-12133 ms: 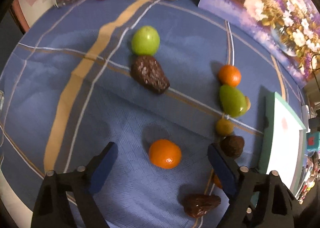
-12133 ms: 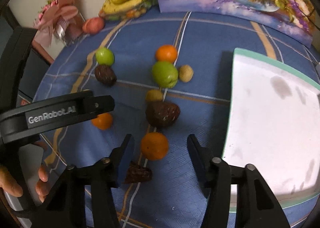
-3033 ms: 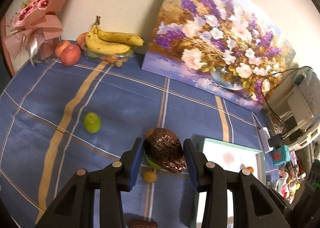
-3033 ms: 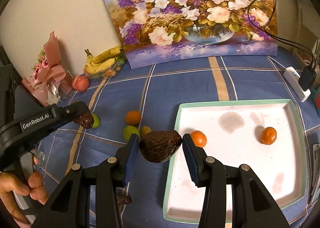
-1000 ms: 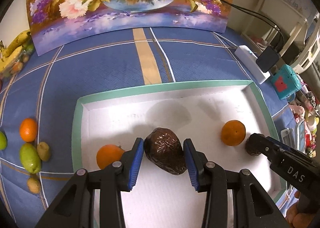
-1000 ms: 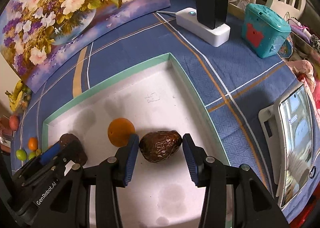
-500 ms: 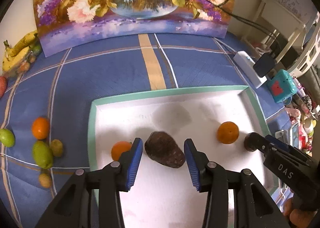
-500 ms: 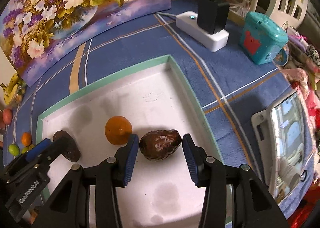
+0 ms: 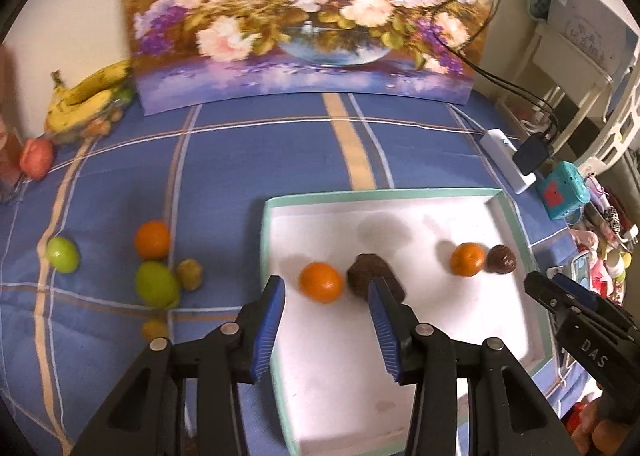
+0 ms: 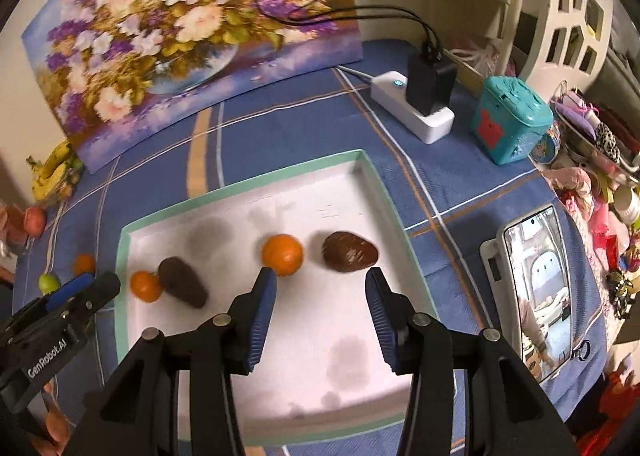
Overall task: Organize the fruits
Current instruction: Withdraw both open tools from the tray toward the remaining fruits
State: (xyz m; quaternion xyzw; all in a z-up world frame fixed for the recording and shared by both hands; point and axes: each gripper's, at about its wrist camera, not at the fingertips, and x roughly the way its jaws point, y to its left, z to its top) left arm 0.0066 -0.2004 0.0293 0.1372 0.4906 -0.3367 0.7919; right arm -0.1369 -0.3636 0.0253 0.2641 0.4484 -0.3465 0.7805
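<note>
The white tray with a teal rim holds two oranges and two dark brown avocados. In the left wrist view an orange and a wrinkled avocado lie just beyond my left gripper, which hangs open above the tray with nothing between its pads. In the right wrist view my right gripper is also open and empty above the tray. An orange and a brown avocado lie just past its tips. A green fruit and an orange lie on the cloth to the left.
More small fruit lies on the blue checked cloth left of the tray. Bananas and a flower painting stand at the back. A power strip, a teal box and a phone sit right of the tray.
My left gripper let go of the wrinkled avocado, which now lies on the tray. Both grippers rose and drew back, and the brown avocado is no longer between the right pads.
</note>
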